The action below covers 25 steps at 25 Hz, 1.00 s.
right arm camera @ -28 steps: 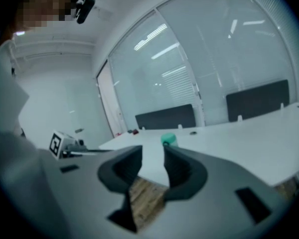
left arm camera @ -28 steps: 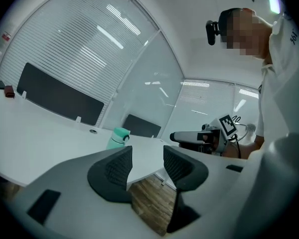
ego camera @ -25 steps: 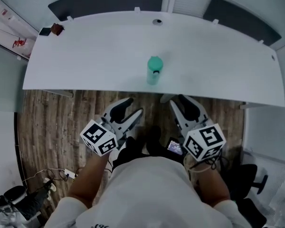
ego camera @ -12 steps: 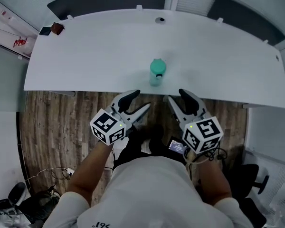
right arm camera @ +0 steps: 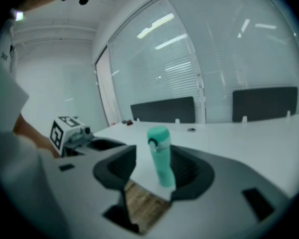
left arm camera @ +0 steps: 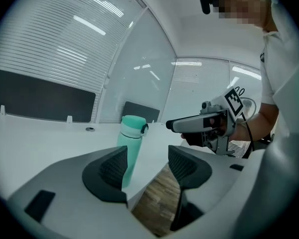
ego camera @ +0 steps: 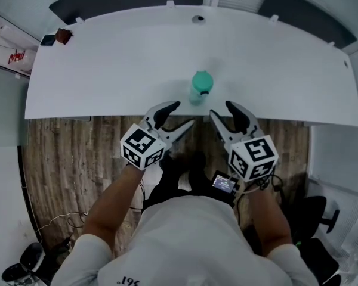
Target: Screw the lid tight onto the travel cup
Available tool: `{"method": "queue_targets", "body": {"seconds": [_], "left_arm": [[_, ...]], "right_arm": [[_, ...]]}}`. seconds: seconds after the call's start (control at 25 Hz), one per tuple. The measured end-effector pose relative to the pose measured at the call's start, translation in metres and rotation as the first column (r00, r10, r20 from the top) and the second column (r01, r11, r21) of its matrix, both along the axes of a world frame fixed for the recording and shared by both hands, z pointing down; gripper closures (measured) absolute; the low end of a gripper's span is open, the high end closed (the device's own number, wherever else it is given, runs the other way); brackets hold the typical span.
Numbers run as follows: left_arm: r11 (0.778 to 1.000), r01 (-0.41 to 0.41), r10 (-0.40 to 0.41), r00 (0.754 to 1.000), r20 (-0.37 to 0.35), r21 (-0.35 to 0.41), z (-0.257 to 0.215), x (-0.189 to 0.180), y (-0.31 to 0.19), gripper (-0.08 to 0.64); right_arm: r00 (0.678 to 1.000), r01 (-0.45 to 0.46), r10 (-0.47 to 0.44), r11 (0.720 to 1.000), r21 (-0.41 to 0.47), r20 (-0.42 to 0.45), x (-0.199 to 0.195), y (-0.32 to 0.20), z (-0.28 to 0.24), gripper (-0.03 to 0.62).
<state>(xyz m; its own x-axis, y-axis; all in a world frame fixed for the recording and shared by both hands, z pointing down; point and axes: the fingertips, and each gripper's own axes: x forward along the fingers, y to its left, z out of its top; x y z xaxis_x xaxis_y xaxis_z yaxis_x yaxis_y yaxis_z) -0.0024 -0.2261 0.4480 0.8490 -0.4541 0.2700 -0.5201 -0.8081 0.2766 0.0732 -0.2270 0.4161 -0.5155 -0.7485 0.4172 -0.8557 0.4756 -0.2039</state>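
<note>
A teal travel cup [ego camera: 200,87] with its lid on stands upright near the front edge of the white table [ego camera: 107,70]. It also shows in the left gripper view [left arm camera: 131,143] and the right gripper view [right arm camera: 160,156]. My left gripper [ego camera: 182,115] [left arm camera: 147,166] is at the table's edge, just left of and short of the cup. My right gripper [ego camera: 222,109] [right arm camera: 155,169] is at the edge just right of it. Both have just been opening their jaws, and nothing is between them. The cup is untouched.
Small dark objects [ego camera: 55,36] lie at the table's far left corner and a cable grommet [ego camera: 197,19] sits at its back middle. Dark panels stand behind the table. Wooden floor [ego camera: 59,159] lies below the front edge, with a chair base [ego camera: 313,213] at the lower right.
Both grippers have moved forward from over the floor to the table's front edge, closing in on the cup from either side. Their jaws now stand wider apart.
</note>
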Motion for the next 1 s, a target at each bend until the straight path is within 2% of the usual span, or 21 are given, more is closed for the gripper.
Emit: {"method": "queue_targets", "body": {"seconds": [0.4,0.8,1.0], "left_arm": [[0.999,-0.038,0.037,0.996,0.078,0.009,0.034,0.016,-0.036,0.268],[0.988,-0.149,0.14,0.979,0.151,0.048,0.054,0.039,-0.064,0.229],[0.973,-0.227,0.216,0.957,0.195,0.036,0.065,0.048,-0.072,0.229]], "right_arm": [[0.997,0.056,-0.056,0.998,-0.006,-0.058,-0.018,-0.038,0.019,0.295],[0.974,0.165,-0.16,0.986,0.02,-0.16,-0.045,-0.073,0.025,0.281],[0.958,0.184,-0.181,0.983,-0.005,-0.222,-0.043,-0.08,0.035,0.282]]}}
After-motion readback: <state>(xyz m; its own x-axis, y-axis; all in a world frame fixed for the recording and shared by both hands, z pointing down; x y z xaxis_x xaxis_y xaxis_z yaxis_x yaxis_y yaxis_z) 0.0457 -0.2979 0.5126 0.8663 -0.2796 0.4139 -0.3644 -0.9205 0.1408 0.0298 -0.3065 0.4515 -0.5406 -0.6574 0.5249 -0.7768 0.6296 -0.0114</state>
